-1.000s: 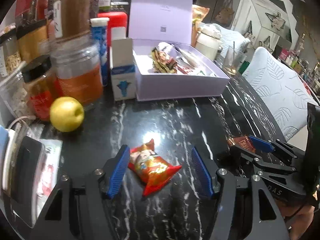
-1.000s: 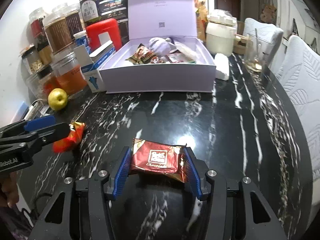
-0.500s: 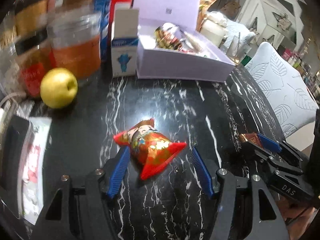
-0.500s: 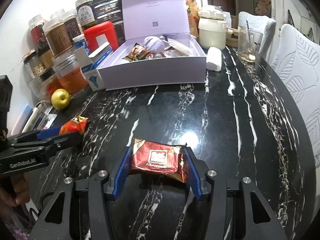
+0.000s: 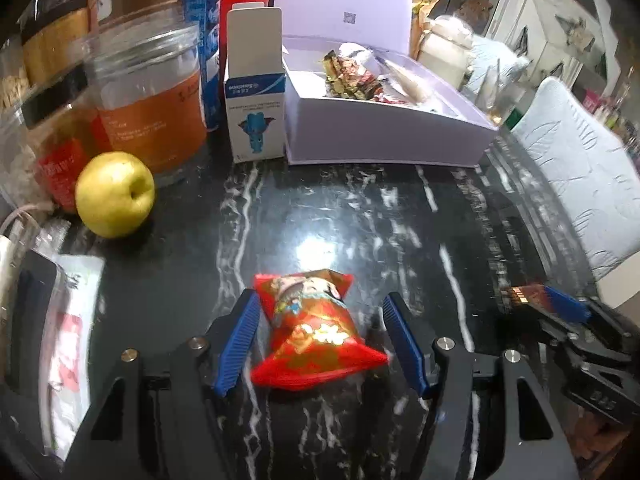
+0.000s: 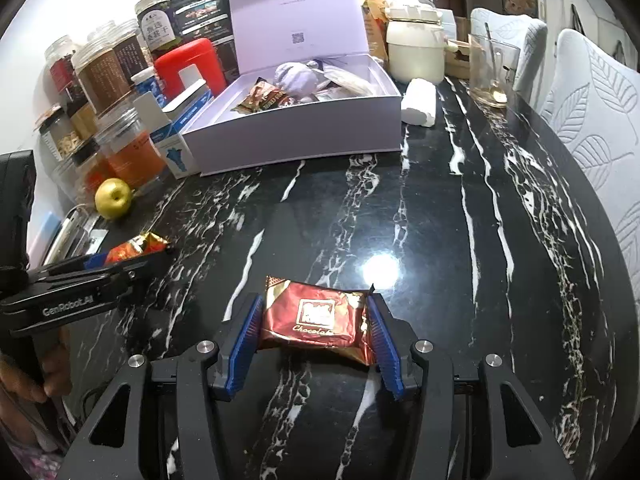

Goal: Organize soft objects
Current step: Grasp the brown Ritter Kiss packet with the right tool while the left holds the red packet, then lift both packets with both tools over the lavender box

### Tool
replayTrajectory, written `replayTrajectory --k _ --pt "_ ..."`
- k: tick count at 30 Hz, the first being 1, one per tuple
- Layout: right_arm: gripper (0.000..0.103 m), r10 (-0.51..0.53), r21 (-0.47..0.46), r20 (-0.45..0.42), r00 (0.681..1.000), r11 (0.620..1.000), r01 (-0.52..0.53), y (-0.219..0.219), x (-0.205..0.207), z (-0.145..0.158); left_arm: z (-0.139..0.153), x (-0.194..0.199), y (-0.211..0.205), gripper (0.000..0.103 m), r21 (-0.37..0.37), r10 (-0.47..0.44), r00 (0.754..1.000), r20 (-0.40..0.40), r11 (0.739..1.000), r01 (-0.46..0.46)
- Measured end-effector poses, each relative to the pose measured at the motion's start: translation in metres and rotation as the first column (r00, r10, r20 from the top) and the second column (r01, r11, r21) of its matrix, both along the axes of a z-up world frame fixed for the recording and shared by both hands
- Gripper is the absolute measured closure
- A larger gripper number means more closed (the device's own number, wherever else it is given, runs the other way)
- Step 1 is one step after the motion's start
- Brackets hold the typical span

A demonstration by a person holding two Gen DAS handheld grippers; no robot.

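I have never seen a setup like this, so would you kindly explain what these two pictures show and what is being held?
There is no robot here: a person holds one hand-held gripper in each hand, and each carries a wide-angle camera looking forward along its two blue-padded fingers.

The left camera shows the left hand-held gripper with a red snack packet between its fingers; a gap shows beside the right pad, so it does not look clamped yet. The right camera shows the right hand-held gripper squeezing a brown chocolate packet.

Both work above a black marble table. On it stand an open lilac box with wrapped snacks inside, jars, a yellow apple and a small white carton.
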State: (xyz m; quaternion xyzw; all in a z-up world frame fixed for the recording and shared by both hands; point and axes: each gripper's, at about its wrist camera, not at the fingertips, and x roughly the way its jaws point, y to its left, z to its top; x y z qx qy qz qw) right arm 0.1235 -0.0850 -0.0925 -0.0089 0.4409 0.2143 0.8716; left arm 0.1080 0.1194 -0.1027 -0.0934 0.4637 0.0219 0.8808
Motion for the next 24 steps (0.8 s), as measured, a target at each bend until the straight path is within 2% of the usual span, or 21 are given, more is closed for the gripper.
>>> replayTrajectory --k 3,5,7,13,18,24 --pt "0.051 0.004 0.003 -0.003 1.000 1.000 -0.004 0.000 0.001 -0.001 -0.002 0.001 -0.003 0.040 0.066 0.018 1.000 -0.003 0.998 -0.017" --pt "0.051 0.005 0.005 -0.006 1.000 1.000 -0.005 0.000 0.002 -0.001 -0.003 0.000 -0.003 0.040 0.074 0.017 1.000 -0.003 0.997 -0.017" --pt "0.051 0.005 0.009 -0.009 1.000 1.000 -0.005 -0.001 0.003 -0.002 -0.003 -0.002 -0.002 0.064 0.090 0.024 1.000 0.005 0.996 -0.025" --pt "0.050 0.012 0.012 -0.017 1.000 1.000 -0.012 -0.002 0.005 -0.004 -0.002 -0.008 0.000 0.068 0.104 0.014 1.000 0.010 0.994 -0.015" --pt "0.050 0.021 0.015 -0.006 1.000 1.000 -0.021 -0.001 0.003 -0.001 0.002 -0.016 -0.001 0.069 0.048 -0.007 1.000 0.009 0.999 0.007" --pt "0.051 0.027 0.026 0.011 1.000 0.999 -0.028 -0.001 -0.004 0.004 0.013 -0.026 -0.011 0.069 0.045 -0.032 0.999 0.043 0.999 0.030"
